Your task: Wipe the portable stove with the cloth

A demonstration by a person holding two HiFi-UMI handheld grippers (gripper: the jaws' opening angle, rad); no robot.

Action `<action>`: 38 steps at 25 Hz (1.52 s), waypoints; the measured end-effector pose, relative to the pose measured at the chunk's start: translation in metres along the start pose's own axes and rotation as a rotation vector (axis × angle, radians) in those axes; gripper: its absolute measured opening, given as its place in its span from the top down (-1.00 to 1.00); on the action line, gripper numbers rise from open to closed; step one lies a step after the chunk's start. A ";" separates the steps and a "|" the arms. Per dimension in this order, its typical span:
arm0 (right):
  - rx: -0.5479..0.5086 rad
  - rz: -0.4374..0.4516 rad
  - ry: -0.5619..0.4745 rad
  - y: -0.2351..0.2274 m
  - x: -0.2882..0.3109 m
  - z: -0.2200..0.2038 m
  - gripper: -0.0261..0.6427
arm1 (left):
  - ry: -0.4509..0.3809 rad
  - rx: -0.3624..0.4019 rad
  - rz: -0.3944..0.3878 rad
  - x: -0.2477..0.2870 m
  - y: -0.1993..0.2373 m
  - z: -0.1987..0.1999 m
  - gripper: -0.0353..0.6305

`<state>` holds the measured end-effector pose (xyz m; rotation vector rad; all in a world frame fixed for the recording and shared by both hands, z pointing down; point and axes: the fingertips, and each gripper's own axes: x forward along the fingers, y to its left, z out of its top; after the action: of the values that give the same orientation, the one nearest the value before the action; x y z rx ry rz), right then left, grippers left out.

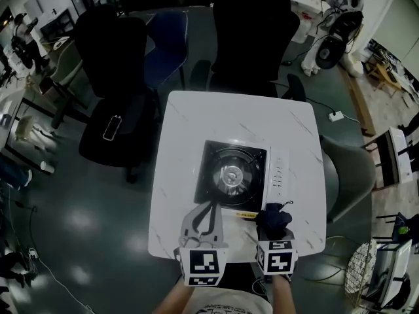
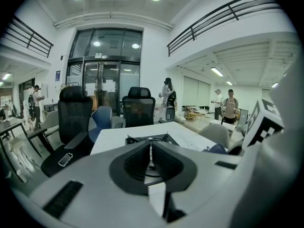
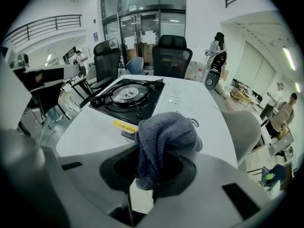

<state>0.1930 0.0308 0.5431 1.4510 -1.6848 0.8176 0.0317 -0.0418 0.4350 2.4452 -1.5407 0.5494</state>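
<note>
There are two tools, one stove, one cloth and one bench. The left tool has its two grey jaws pressed together with only a thin line between them, and it holds nothing. The right tool has its jaws closed on the cloth, which is dark blue, soft and fuzzy, and bunched up in a lump that sticks out past the jaw tips. Each tool carries one cube with black and white square marks. The portable stove sits flat on the bench just ahead of both tools, a bit to the left of the right tool. It has a square black top with one round shiny burner in the middle, a white strip down its right side, and one yellow label on the near edge. The bench is white, smooth and square with rounded corners. Beyond it stand two black chairs and one blue chair.
</note>
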 end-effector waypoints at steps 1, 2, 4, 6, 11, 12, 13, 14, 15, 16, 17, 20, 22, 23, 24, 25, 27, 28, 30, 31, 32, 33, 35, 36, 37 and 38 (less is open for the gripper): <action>-0.007 0.006 0.009 0.003 0.000 -0.002 0.70 | 0.000 -0.001 0.002 -0.001 0.001 0.000 0.83; -0.013 0.014 0.018 0.007 0.000 -0.004 0.70 | 0.000 -0.002 0.005 -0.002 0.003 0.000 0.83; -0.019 0.032 0.034 0.016 0.000 -0.009 0.70 | -0.002 -0.006 0.011 -0.004 0.006 0.000 0.83; -0.022 0.052 0.047 0.025 0.002 -0.013 0.70 | -0.002 -0.010 0.016 -0.007 0.008 -0.002 0.83; -0.049 0.087 0.056 0.045 0.003 -0.011 0.70 | 0.000 -0.018 0.035 -0.014 0.016 -0.005 0.83; -0.057 0.094 0.055 0.048 0.004 -0.010 0.70 | 0.000 -0.021 0.041 -0.015 0.017 -0.006 0.82; -0.066 0.101 0.053 0.051 0.005 -0.008 0.70 | 0.001 -0.023 0.047 -0.016 0.019 -0.007 0.82; -0.077 0.107 0.053 0.054 0.007 -0.006 0.70 | 0.002 -0.026 0.053 -0.016 0.021 -0.008 0.83; -0.088 0.112 0.053 0.057 0.008 -0.005 0.70 | 0.002 -0.030 0.059 -0.017 0.023 -0.009 0.83; -0.099 0.118 0.054 0.060 0.010 -0.003 0.70 | 0.003 -0.033 0.065 -0.018 0.025 -0.009 0.83; -0.109 0.125 0.055 0.063 0.011 -0.001 0.70 | 0.004 -0.037 0.072 -0.019 0.027 -0.010 0.82; -0.134 0.148 0.055 0.074 0.014 0.004 0.70 | 0.007 -0.045 0.096 -0.022 0.036 -0.012 0.82; -0.152 0.161 0.056 0.081 0.015 0.008 0.70 | 0.007 -0.052 0.113 -0.024 0.042 -0.012 0.82; -0.162 0.168 0.057 0.084 0.016 0.010 0.70 | 0.007 -0.056 0.122 -0.025 0.045 -0.013 0.83; -0.173 0.175 0.057 0.087 0.018 0.011 0.70 | 0.006 -0.059 0.131 -0.026 0.048 -0.013 0.83; -0.182 0.181 0.058 0.090 0.019 0.013 0.70 | 0.006 -0.062 0.138 -0.027 0.051 -0.013 0.83; -0.199 0.194 0.060 0.096 0.021 0.015 0.70 | 0.008 -0.068 0.153 -0.028 0.056 -0.015 0.83; -0.207 0.202 0.061 0.099 0.023 0.016 0.70 | 0.010 -0.072 0.161 -0.029 0.058 -0.017 0.82; -0.224 0.218 0.063 0.106 0.025 0.018 0.70 | 0.013 -0.080 0.176 -0.031 0.063 -0.019 0.83; -0.232 0.228 0.063 0.109 0.026 0.019 0.70 | 0.015 -0.084 0.184 -0.032 0.065 -0.020 0.82; -0.239 0.238 0.064 0.113 0.026 0.020 0.70 | 0.016 -0.088 0.191 -0.033 0.068 -0.022 0.82; -0.245 0.248 0.065 0.116 0.027 0.021 0.70 | 0.018 -0.092 0.199 -0.035 0.070 -0.023 0.83; -0.256 0.270 0.068 0.123 0.028 0.024 0.70 | 0.022 -0.101 0.219 -0.038 0.076 -0.026 0.82; -0.262 0.281 0.070 0.126 0.029 0.025 0.70 | 0.024 -0.106 0.229 -0.039 0.079 -0.027 0.83; -0.268 0.289 0.072 0.129 0.030 0.026 0.70 | 0.026 -0.111 0.238 -0.040 0.082 -0.028 0.82; -0.276 0.295 0.074 0.132 0.030 0.027 0.70 | 0.027 -0.115 0.246 -0.041 0.084 -0.029 0.82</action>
<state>0.0571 0.0128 0.5561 0.9893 -1.8966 0.7473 -0.0658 -0.0340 0.4418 2.1713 -1.8210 0.5155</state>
